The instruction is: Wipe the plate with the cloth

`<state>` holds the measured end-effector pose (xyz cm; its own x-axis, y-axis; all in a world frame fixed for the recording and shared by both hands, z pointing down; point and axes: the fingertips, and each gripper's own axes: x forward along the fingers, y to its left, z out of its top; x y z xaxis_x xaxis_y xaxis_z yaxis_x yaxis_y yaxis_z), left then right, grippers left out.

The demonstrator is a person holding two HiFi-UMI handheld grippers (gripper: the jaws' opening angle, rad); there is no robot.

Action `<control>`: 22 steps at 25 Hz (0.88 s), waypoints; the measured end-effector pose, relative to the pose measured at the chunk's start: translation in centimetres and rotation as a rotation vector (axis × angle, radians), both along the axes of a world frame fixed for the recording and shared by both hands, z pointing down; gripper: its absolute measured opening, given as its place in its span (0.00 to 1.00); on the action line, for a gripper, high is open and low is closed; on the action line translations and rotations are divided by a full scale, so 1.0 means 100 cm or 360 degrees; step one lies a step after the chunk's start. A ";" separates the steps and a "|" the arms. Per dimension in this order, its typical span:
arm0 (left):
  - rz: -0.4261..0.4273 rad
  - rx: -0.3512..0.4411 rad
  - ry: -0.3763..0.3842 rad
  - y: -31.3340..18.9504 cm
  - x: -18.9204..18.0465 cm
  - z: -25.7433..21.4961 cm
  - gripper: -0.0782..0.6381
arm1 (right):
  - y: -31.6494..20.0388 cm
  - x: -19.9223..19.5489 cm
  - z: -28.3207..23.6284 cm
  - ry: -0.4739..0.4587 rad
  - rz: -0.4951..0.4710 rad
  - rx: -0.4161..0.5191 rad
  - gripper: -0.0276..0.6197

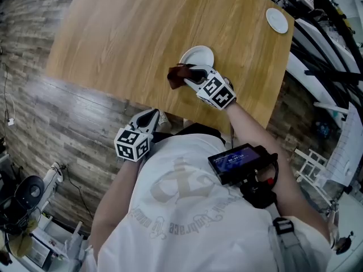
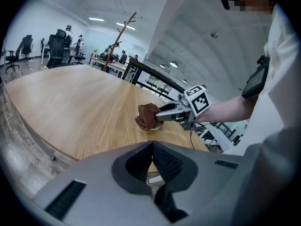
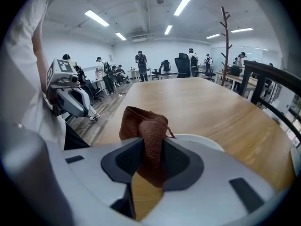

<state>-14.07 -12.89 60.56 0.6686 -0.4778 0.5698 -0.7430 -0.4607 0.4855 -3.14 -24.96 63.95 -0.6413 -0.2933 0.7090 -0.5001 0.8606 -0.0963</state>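
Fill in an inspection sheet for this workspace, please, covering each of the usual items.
Surface: wooden table, mostly bare.
Job's things: brown cloth at the near edge of the white plate; contact unclear.
Clutter: second plate at the far corner.
Tools: right tool shut on the cloth; left tool shut, empty, off the table's edge.
Cables: black cables beyond the table's right side.
Surroundings: wood-look floor, coat stand, office chairs, people far off.

I see a rough, nubby fabric cloth point(image 3: 143, 126), a smooth plate point(image 1: 197, 55) and a matt wood-grain table point(image 1: 130, 33).
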 end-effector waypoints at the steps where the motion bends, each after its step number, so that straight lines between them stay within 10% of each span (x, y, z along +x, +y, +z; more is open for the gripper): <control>1: 0.0008 0.0002 0.0010 -0.002 0.000 0.000 0.13 | 0.005 0.005 0.000 0.0000 0.0018 -0.0015 0.23; 13: 0.0179 0.0200 0.0066 -0.041 0.017 -0.029 0.13 | 0.020 0.083 -0.055 -0.0338 0.0667 0.0072 0.23; 22: 0.0304 0.0328 0.0101 -0.065 0.040 -0.061 0.13 | 0.054 0.093 -0.095 -0.0548 0.0802 0.0192 0.23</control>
